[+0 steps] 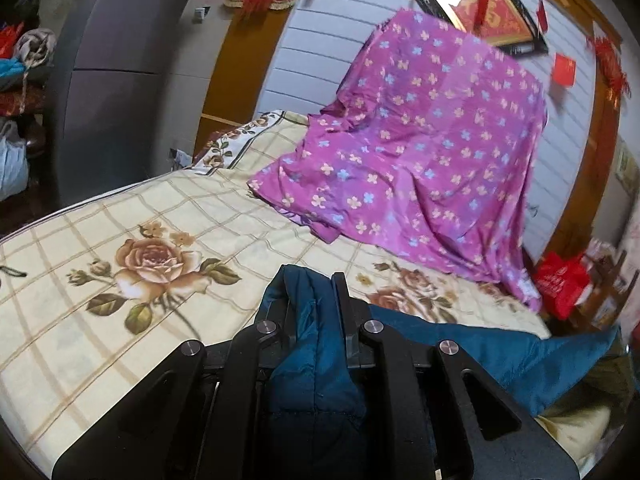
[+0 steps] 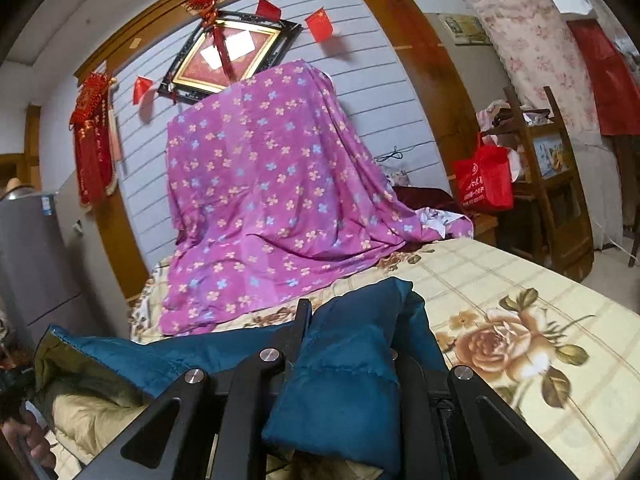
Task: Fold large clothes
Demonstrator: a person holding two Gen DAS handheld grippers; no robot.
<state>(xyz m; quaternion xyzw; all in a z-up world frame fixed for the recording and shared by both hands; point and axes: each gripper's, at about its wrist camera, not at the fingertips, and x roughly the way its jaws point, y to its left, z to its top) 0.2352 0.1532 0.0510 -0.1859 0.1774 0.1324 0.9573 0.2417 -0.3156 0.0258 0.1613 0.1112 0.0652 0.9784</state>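
A dark teal padded garment [image 1: 316, 360] is bunched between the fingers of my left gripper [image 1: 310, 284], which is shut on it. Its fabric stretches off to the right [image 1: 520, 356] above the cream bedspread. In the right wrist view the same teal garment [image 2: 344, 364] is pinched in my right gripper [image 2: 356, 304], shut on it too. From there the cloth runs left, showing an olive lining [image 2: 80, 384]. The garment hangs held up between both grippers over the bed.
The bed has a cream checked cover with roses [image 1: 152, 264]. A purple flowered sheet [image 1: 420, 152] drapes a tall pile at the headboard. A grey fridge [image 1: 104, 80] stands left; a red bag [image 2: 484, 180] and wooden chair [image 2: 552, 200] stand right. A hand [image 2: 28, 440] shows at the lower left.
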